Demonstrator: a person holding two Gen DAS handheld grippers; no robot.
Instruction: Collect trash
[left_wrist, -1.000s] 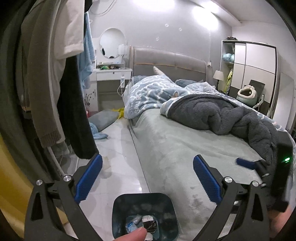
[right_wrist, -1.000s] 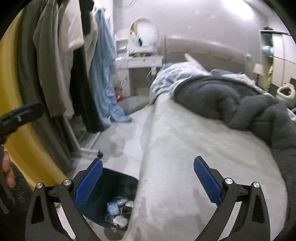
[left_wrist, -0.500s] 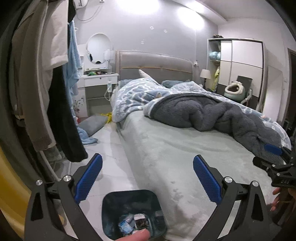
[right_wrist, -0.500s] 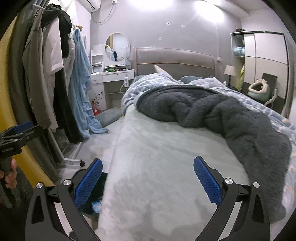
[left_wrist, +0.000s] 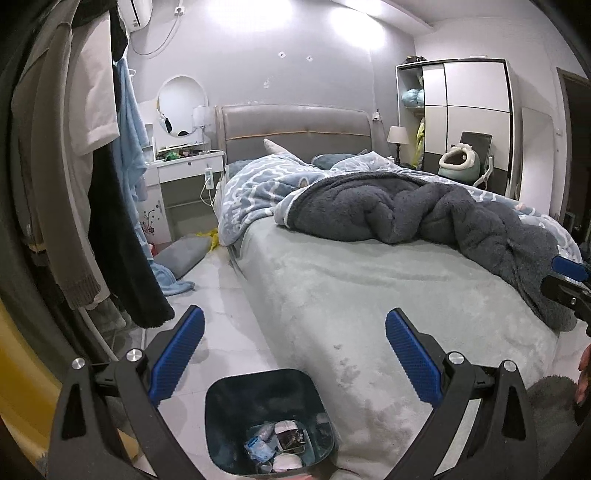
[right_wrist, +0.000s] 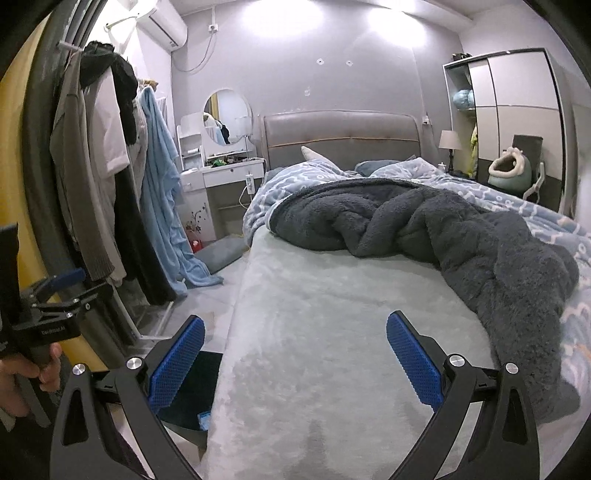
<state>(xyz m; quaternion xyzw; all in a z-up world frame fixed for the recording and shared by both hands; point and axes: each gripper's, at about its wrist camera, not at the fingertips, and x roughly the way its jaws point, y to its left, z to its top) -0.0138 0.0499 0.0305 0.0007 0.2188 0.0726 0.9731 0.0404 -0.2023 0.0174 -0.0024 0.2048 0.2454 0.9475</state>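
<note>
A dark teal trash bin stands on the floor by the foot corner of the bed, with several wrappers and crumpled papers in its bottom. My left gripper is open and empty, held above and just beyond the bin. My right gripper is open and empty over the bed's foot end; the bin's rim shows behind its left finger. The right gripper also shows at the left wrist view's right edge, and the left gripper at the right wrist view's left edge.
A bed with a pale green sheet holds a grey fleece blanket and a blue patterned duvet. A clothes rack with hanging garments stands left. A white dresser, floor cushion and wardrobe stand further back.
Both grippers have risen and tilted up, so more of the room and wall shows. The bin has slid lower in both views. A fingertip at the left view's bottom edge is gone.
</note>
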